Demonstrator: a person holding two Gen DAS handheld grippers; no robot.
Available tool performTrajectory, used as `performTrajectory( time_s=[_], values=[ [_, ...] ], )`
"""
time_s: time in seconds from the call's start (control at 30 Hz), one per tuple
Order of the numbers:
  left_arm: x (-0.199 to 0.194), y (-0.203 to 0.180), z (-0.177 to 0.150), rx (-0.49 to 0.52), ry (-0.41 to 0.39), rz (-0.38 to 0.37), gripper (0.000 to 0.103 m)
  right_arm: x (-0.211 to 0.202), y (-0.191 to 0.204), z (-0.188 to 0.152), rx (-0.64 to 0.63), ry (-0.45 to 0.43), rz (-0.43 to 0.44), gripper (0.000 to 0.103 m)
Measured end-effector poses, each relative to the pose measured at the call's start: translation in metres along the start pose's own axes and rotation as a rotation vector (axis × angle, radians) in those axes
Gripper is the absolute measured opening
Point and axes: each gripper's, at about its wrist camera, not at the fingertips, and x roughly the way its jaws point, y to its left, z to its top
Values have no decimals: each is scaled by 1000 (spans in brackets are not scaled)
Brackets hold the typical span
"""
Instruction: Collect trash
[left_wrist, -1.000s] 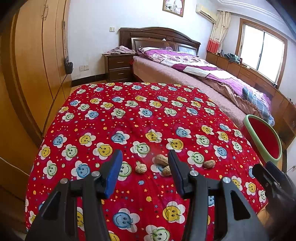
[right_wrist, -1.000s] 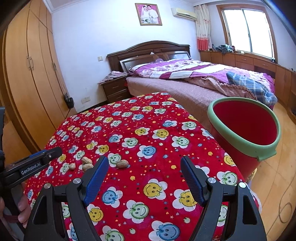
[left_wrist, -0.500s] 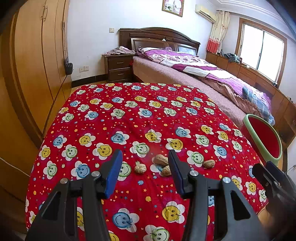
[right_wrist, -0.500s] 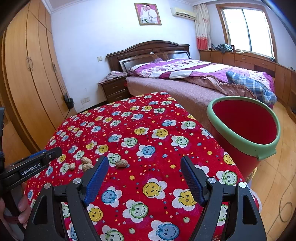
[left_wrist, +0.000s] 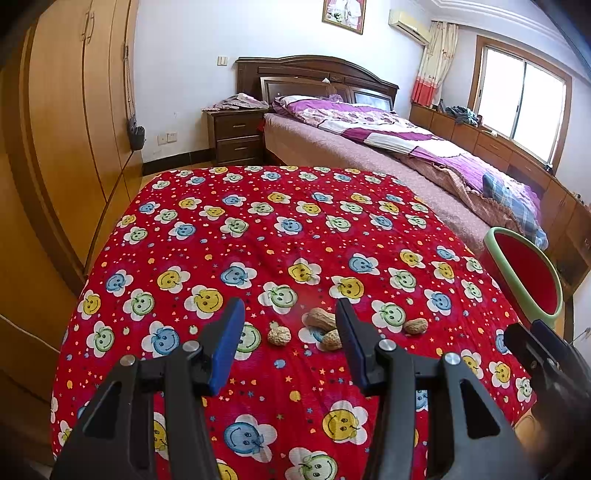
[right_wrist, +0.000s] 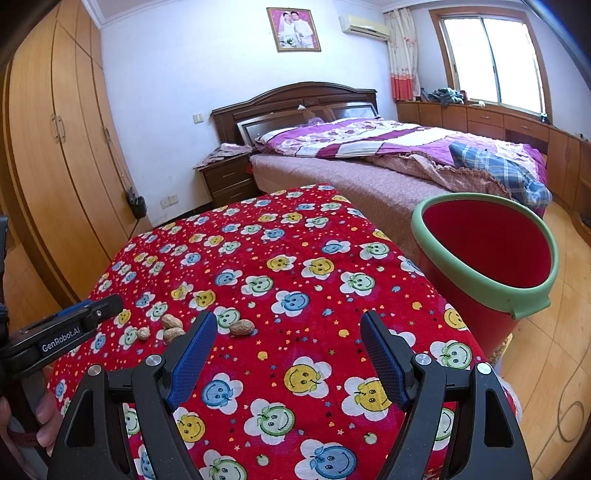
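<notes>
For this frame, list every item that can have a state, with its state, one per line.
left gripper: open, holding nothing, above the tablecloth short of the shells.
right gripper: open, holding nothing.
peanut shells: four, lying loose on the tablecloth.
trash bin: upright beside the table, no lid, visible interior bare.
wardrobe doors: closed.
nightstand drawers: closed.
tablecloth: spread flat over the table.

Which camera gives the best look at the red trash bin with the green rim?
The right wrist view: the bin shows its full green rim, its red inside and part of its outer wall, beside the table. The left wrist view catches it only at the right edge, small and partly cut off behind the right gripper.
</notes>
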Motion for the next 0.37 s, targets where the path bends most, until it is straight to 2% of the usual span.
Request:
performTrajectory(
  time_s=[0.37],
  values=[
    [1,-1,-1,3,4,4,51,1,0,1,5,-2,-5,81]
  ],
)
